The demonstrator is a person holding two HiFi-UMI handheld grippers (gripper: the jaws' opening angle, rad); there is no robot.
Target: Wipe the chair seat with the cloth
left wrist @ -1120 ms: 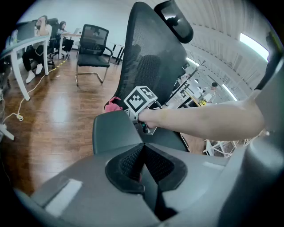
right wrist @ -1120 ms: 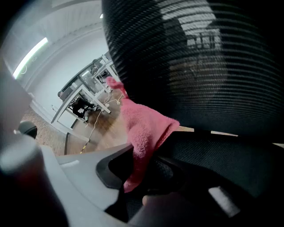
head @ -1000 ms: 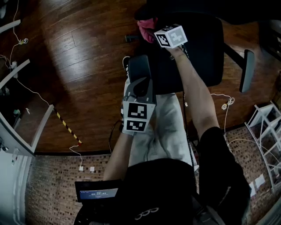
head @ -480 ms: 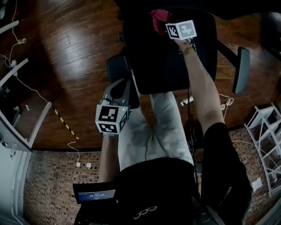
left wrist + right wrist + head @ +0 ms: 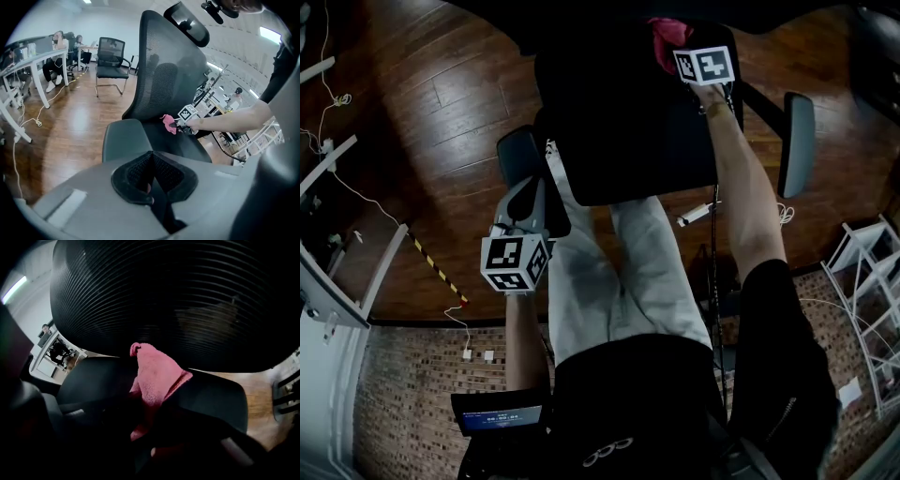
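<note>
- Far left in the left tool view, people sat at a white counter [image 5: 33,58], and an empty black chair [image 5: 111,56] stood on the wooden floor [image 5: 441,94] beyond it.
- A yellow-and-black striped strip [image 5: 441,267] lay on the floor to the left of my legs.
- My left tool [image 5: 528,192] hovered at the near left of the office chair, just over its left armrest [image 5: 517,155]. Its own view showed the jaws together with nothing between them, and the armrest pad [image 5: 124,140] lay just beyond them.
- The chair seat [image 5: 628,122] lay black and broad in front of me, between my two arms. Its mesh backrest [image 5: 168,70] rose at the far side with the headrest [image 5: 187,21] on top.
- The pink cloth [image 5: 664,37] was at the far right part of the seat, close to the foot of the backrest. In the right tool view it [image 5: 157,376] stood bunched in front of the seat [image 5: 93,376] and the backrest [image 5: 164,296]. I could not tell whether it pressed on the seat surface.
- My right tool [image 5: 672,47] was stretched far out over the seat at the end of my arm, its jaws clamped on the lower part of the cloth.
- From the left tool view, that tool [image 5: 179,124] and the cloth [image 5: 168,124] showed low against the seat [image 5: 183,143].
- The right armrest [image 5: 797,141] stood out to the right, apart from the tool.
</note>
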